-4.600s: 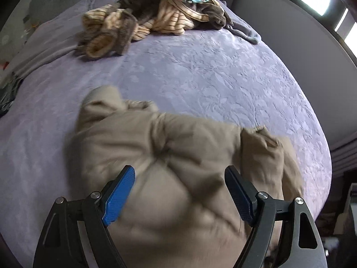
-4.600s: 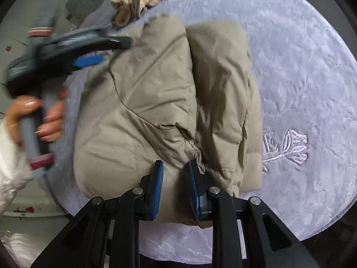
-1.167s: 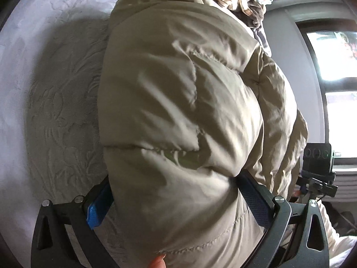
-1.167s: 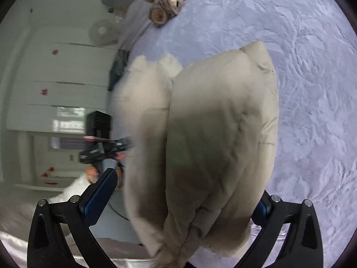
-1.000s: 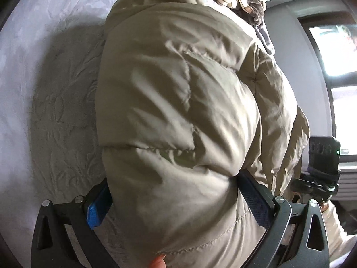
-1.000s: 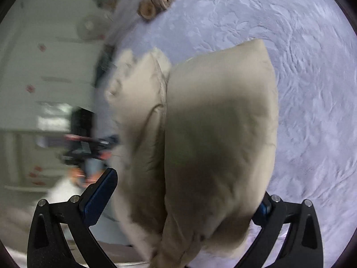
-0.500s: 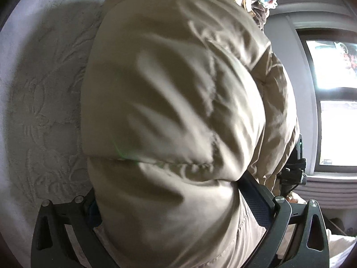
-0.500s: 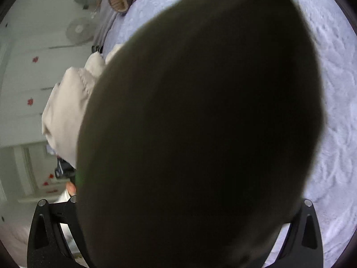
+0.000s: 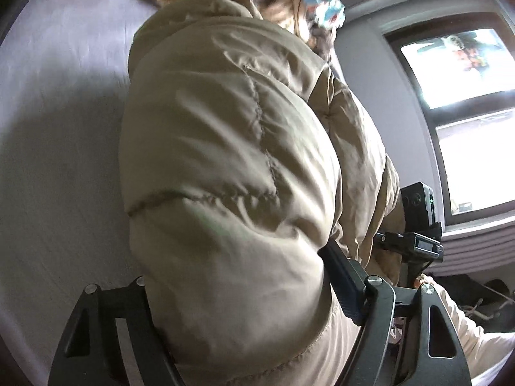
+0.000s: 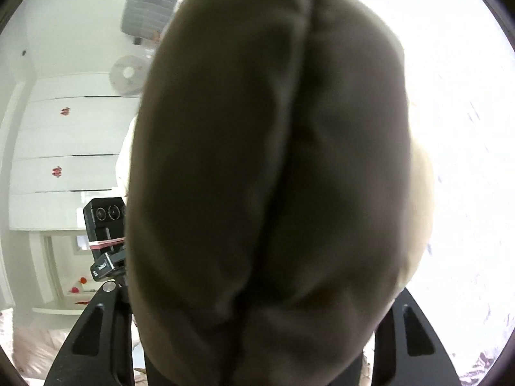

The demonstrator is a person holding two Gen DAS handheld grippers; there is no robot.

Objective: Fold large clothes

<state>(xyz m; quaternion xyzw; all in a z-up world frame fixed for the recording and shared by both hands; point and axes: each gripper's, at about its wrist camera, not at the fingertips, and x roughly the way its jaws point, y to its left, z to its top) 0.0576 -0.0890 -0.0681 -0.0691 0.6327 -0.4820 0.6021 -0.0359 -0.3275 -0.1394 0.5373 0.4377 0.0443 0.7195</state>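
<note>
The folded beige puffer jacket (image 9: 231,173) bulged between the jaws of the left gripper (image 9: 238,292), which had just been closing and pressed into its padding on both sides, holding it above the lilac bed (image 9: 58,135). The left-hand pad was buried under fabric; only the right-hand pad showed. In the right wrist view the same jacket (image 10: 273,177) filled nearly everything, dark and blurred, wedged between the jaws of the right gripper (image 10: 257,337), which had also just been closing on it; both pads were hidden. A heap of other clothes (image 9: 309,3) peeked above the jacket, smeared by motion. The bed on the right was washed out white.
</note>
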